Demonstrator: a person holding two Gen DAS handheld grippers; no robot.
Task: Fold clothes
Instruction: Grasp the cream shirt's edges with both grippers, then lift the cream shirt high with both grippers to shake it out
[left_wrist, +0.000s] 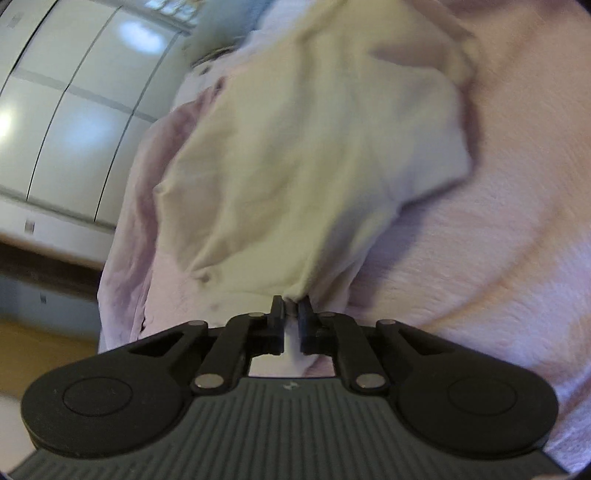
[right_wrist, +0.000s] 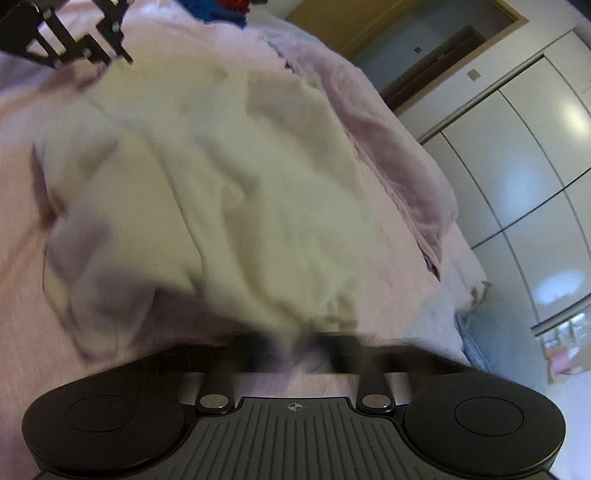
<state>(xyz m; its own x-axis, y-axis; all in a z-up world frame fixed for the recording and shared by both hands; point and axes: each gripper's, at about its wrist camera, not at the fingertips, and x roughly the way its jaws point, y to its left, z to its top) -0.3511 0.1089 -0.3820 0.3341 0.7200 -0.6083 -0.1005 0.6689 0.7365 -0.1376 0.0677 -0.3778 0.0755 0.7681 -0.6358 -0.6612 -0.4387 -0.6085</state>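
A cream garment (left_wrist: 295, 155) lies crumpled on a pink bedsheet (left_wrist: 498, 258). In the left wrist view my left gripper (left_wrist: 293, 308) is shut on a bunched near edge of that garment, and cloth shows in the narrow slit between its fingers. In the right wrist view the same cream garment (right_wrist: 240, 192) spreads away from my right gripper (right_wrist: 291, 341), which is motion-blurred. Its fingers stand close together with a gathered edge of the garment between them. The left gripper's black linkage (right_wrist: 74, 40) shows at the top left of that view, at the garment's far side.
A rumpled pink duvet (right_wrist: 399, 177) is piled along the bed's edge. White wardrobe doors (left_wrist: 74, 122) stand beyond the bed, also as wardrobe doors (right_wrist: 535, 192). A blue and red item (right_wrist: 225, 9) lies at the far end. A wooden door (right_wrist: 406, 33) is behind.
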